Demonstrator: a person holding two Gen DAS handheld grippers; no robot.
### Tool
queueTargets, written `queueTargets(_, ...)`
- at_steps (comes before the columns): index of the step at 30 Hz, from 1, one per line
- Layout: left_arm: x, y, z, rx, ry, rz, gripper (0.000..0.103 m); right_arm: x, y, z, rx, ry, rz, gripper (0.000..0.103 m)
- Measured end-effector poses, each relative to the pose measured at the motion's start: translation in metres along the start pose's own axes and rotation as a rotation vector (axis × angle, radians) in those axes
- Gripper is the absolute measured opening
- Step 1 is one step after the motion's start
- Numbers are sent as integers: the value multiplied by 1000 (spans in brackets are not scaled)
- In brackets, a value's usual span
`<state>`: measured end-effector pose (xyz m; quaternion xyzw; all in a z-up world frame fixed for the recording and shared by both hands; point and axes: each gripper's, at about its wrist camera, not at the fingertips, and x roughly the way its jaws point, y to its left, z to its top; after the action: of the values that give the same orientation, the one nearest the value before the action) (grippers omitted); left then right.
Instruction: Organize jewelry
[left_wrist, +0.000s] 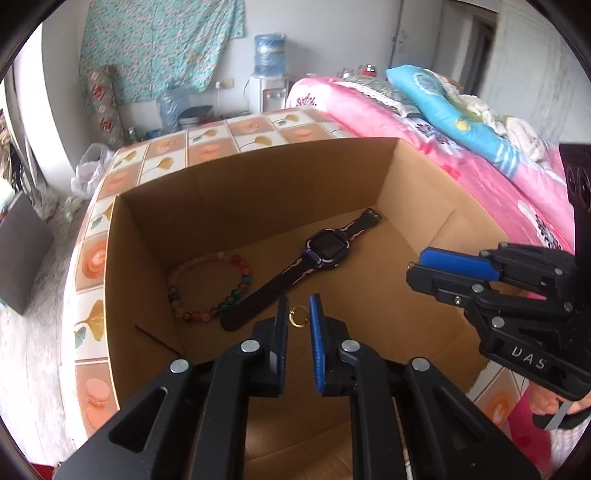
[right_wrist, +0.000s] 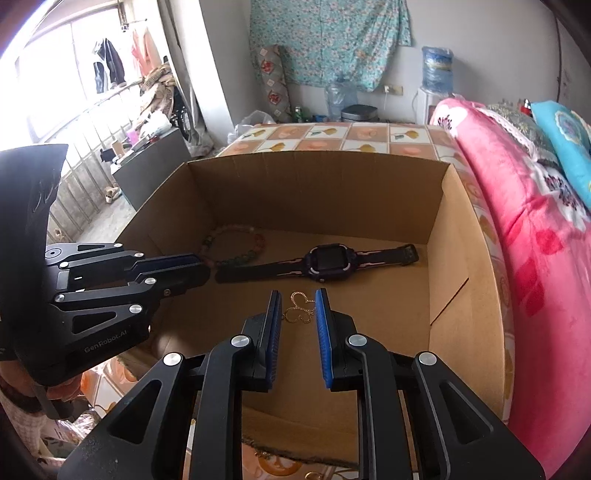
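We log bead bracelet (left_wrist: 210, 288), watch (left_wrist: 325, 245), gold ring (left_wrist: 297, 316), butterfly pendant (right_wrist: 300, 308) in cardboard box (left_wrist: 258, 177); both tongs narrow, empty; task approx. done.

Cardboard box (left_wrist: 258, 177) sits on tiled-pattern table (left_wrist: 207, 144).

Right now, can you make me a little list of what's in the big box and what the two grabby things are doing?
container: open cardboard box on a tiled-pattern tabletop
inside, left: beaded bracelet, lying flat
inside, middle: purple smartwatch, strap stretched out, its end by the bracelet
inside, near side: small gold ring; gold butterfly-shaped piece
left hand-held gripper: over the box, slightly open, holding nothing
right hand-held gripper: over the box, slightly open, holding nothing
beside the box: pink floral blanket
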<state>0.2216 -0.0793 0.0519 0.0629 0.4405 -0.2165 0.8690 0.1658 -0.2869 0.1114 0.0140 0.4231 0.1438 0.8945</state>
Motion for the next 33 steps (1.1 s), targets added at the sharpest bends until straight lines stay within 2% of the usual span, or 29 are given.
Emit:
queueTargets(3,-1,2,-2,-17,-5,11,29,1,-2,-3,11,-4,-10,18)
queueTargets(6,-4,-1,-1,-2,-18,32,36,0,-4,-6,19,-18,-14,19)
queueTargets(19,-40,-5,-14,-16,-110,27,43,-24,1,-11,14,-124,3,24)
queueTargets(27,-79,-1,-42,-28,-192,-9,52,-46,9,-20,2,-185,51,33)
queueTargets(33,-99,1,-69,-28,-209,-55,60,-70,16,-39,-23,-226,89,42)
